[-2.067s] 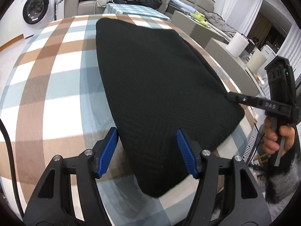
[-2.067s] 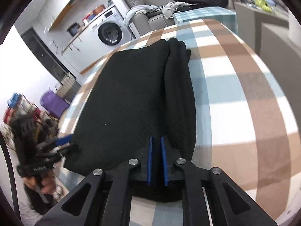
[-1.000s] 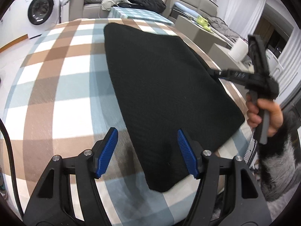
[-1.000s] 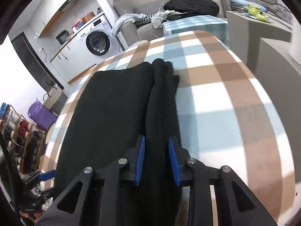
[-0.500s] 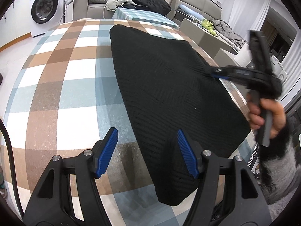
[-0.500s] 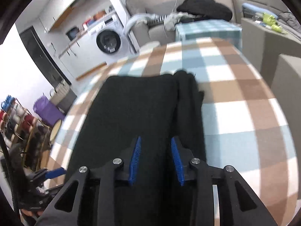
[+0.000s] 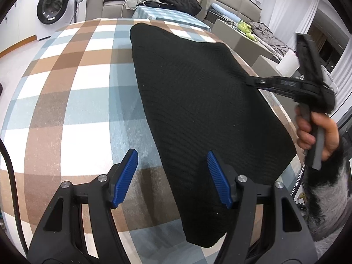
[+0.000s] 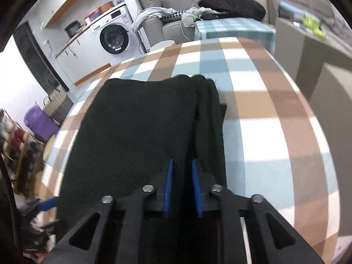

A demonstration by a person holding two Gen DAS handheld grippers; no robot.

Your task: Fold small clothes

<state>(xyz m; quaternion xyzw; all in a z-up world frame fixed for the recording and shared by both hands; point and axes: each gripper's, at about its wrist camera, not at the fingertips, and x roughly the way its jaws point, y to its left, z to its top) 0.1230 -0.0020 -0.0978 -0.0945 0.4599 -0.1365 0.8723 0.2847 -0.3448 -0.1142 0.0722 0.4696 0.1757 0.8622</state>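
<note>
We see left gripper (image 7: 172, 176) gaping over black garment (image 7: 198, 110); right gripper (image 8: 182, 189) closing, seemingly pinching its fold; washing machine (image 7: 51, 8) label unreadable.

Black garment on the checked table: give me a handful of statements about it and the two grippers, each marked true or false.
1. The black garment lies on a checked tablecloth. True.
2. The left gripper has its jaws clamped shut on the cloth. False: its blue jaws stand wide apart, and only the near edge of the garment lies between them.
3. The right gripper sits over the garment's bunched right-hand side, its jaws having just been closing with cloth between them. True.
4. The garment is red. False: it is black.
5. A washing machine stands in the background. True.
</note>
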